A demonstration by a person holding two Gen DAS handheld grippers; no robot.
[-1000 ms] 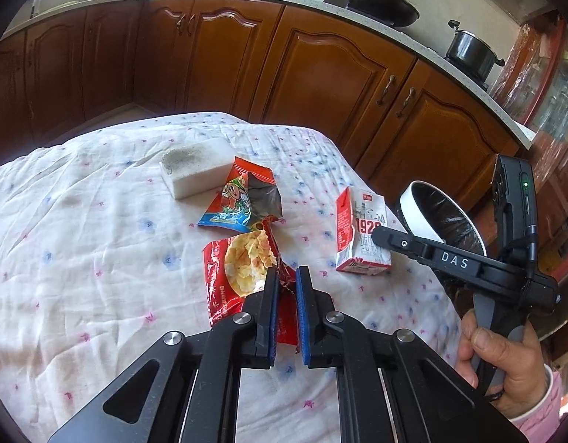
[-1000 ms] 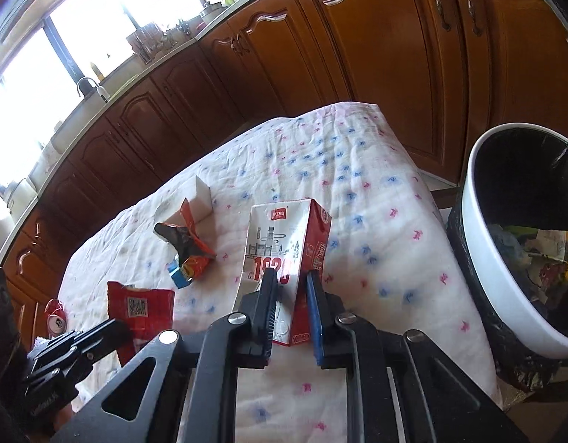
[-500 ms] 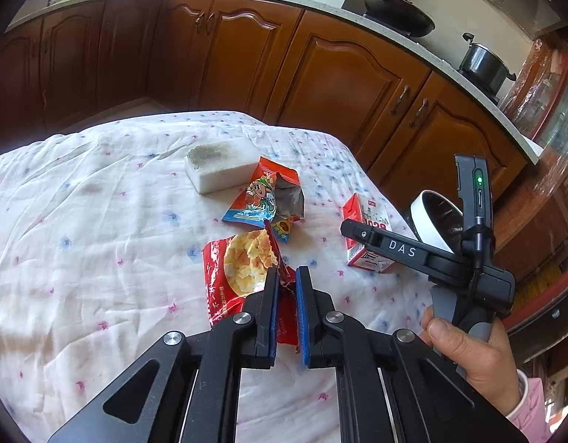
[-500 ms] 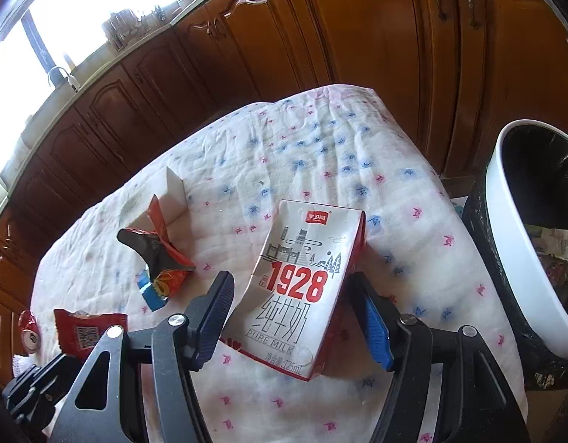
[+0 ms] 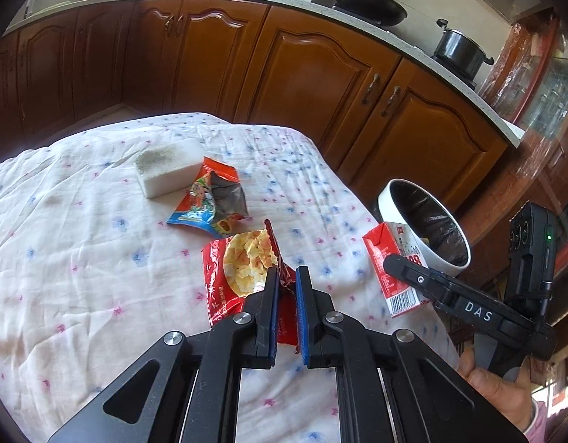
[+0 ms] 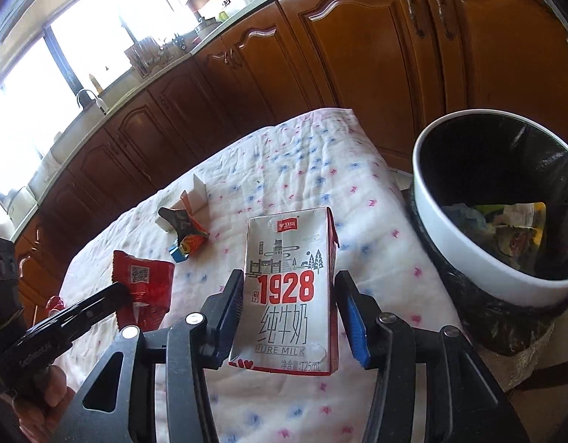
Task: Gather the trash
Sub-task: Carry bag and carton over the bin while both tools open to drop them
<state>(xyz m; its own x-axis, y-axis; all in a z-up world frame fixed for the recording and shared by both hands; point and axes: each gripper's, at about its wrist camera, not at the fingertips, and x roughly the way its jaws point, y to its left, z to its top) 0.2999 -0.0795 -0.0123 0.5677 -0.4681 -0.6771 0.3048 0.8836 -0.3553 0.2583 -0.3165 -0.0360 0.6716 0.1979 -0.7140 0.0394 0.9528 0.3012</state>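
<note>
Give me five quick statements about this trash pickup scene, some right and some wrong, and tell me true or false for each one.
1. The left gripper is shut on the red snack bag. True.
2. The milk carton sits between the right gripper's fingers, with a gap at the right pad. True.
3. The trash bin is empty. False: wrappers already lie at its bottom.
4. The white sponge block lies inside the bin. False: it rests on the tablecloth, touching the torn colourful wrapper.
5. The bin stands beside the table's edge, below the cloth. True.
</note>
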